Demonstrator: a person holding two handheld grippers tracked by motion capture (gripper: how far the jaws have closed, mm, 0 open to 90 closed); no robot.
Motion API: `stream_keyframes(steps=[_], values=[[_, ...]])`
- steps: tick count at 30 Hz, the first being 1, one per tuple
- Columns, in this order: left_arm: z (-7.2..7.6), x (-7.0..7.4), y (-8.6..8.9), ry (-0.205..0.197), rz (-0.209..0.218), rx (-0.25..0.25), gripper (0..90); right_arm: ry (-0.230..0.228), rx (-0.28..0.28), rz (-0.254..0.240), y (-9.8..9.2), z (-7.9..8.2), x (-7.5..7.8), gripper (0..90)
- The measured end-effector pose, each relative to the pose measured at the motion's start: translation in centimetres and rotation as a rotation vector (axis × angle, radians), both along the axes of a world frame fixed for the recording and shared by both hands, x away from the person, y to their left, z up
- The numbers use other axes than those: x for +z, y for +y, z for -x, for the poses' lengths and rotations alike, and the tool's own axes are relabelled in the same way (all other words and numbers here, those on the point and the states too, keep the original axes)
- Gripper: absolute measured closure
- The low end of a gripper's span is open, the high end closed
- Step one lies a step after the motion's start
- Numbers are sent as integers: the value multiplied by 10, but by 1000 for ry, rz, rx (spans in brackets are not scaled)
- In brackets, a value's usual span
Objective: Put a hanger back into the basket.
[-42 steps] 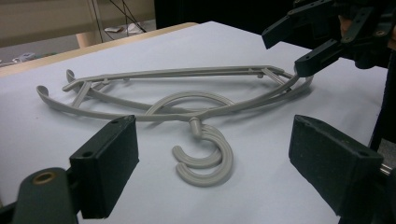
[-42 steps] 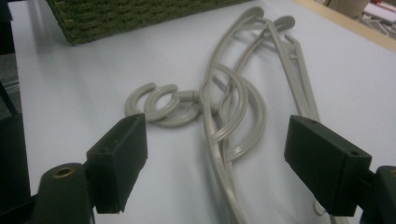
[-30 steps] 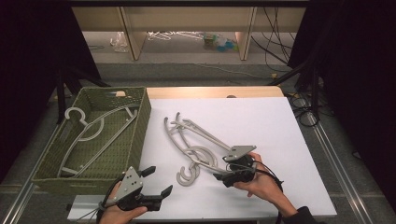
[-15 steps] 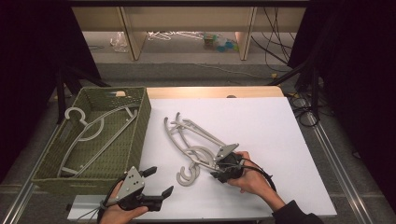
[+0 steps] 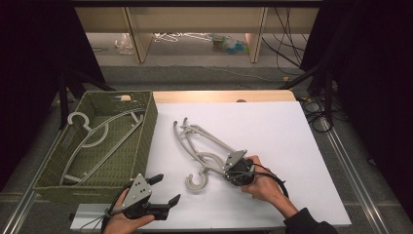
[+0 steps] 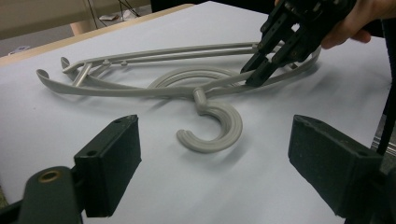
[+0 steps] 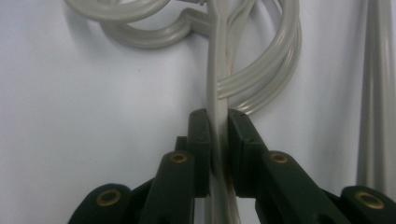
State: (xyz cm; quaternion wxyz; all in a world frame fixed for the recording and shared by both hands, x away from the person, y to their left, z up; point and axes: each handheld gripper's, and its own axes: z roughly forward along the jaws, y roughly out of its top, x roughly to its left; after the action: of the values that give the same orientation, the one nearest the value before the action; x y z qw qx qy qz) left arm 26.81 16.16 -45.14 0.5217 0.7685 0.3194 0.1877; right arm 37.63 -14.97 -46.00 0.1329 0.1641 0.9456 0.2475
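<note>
Two grey plastic clothes hangers (image 5: 202, 148) lie stacked on the white table top (image 5: 272, 131), just right of the olive woven basket (image 5: 146, 131) that already holds one grey hanger (image 5: 92, 134). The right gripper (image 5: 233, 170) has just been closing and now pinches a thin arm of the upper hanger (image 7: 215, 93) between its pads. Lift slowly and level — the hooks (image 6: 212, 128) overlap, so the lower hanger may drag along. The left gripper (image 5: 163, 190), jaws spread, hovers near the table's front edge — use it to steady the lower hanger if it snags.
</note>
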Motion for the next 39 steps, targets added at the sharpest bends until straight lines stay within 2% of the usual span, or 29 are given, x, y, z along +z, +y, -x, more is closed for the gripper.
stream_keyframes(steps=[2, 5, 7, 13, 14, 16, 18, 21, 25, 27, 28, 29, 31, 35, 37, 38, 39], values=[[1, 0, 0, 2, -10, 6, 172, -7, 6, 0, 0, 1, 1, 818], [0, 0, 1, -5, -4, 5, 174, -37, 36, -10, -5, 3, 13, 820], [0, 0, 1, -2, -19, 15, 175, -44, 58, -28, -11, 3, 19, 821], [-1, 0, 2, 2, -25, 22, 178, -55, 78, -42, -20, 4, 25, 822], [-2, -1, 2, 2, -21, 19, 178, -69, 87, -44, -21, 4, 26, 821], [-2, -1, 1, 3, -41, 21, 185, -56, 101, -63, -22, 5, 29, 822], [-3, -2, 2, -2, -45, 16, 199, -70, 121, -65, -26, 7, 33, 822], [-5, -2, 1, 11, -33, 38, 212, -44, 160, -97, -31, 11, 39, 822], [-10, -1, -5, -21, -72, 13, 231, -27, 205, -123, -40, 18, 47, 822], [-14, -1, -9, -54, -114, -4, 248, -20, 222, -144, -44, 22, 51, 822], [-16, -2, -11, -64, -122, -7, 280, -17, 224, -153, -46, 24, 53, 823], [-19, -3, -12, -84, -160, -21, 318, -18, 226, -162, -47, 25, 55, 823], [-24, -6, -16, -81, -164, -15, 328, -11, 235, -171, -48, 27, 57, 823], [-37, -4, -23, -116, -191, -19, 329, -12, 261, -172, -47, 31, 58, 823], [-42, -4, -28, -138, -199, -39, 338, 7, 264, -182, -47, 34, 59, 823], [-44, -3, -31, -146, -207, -58, 339, -1, 273, -181, -47, 34, 60, 823], [-45, -2, -34, -149, -217, -81, 343, 10, 271, -183, -47, 36, 60, 823]])
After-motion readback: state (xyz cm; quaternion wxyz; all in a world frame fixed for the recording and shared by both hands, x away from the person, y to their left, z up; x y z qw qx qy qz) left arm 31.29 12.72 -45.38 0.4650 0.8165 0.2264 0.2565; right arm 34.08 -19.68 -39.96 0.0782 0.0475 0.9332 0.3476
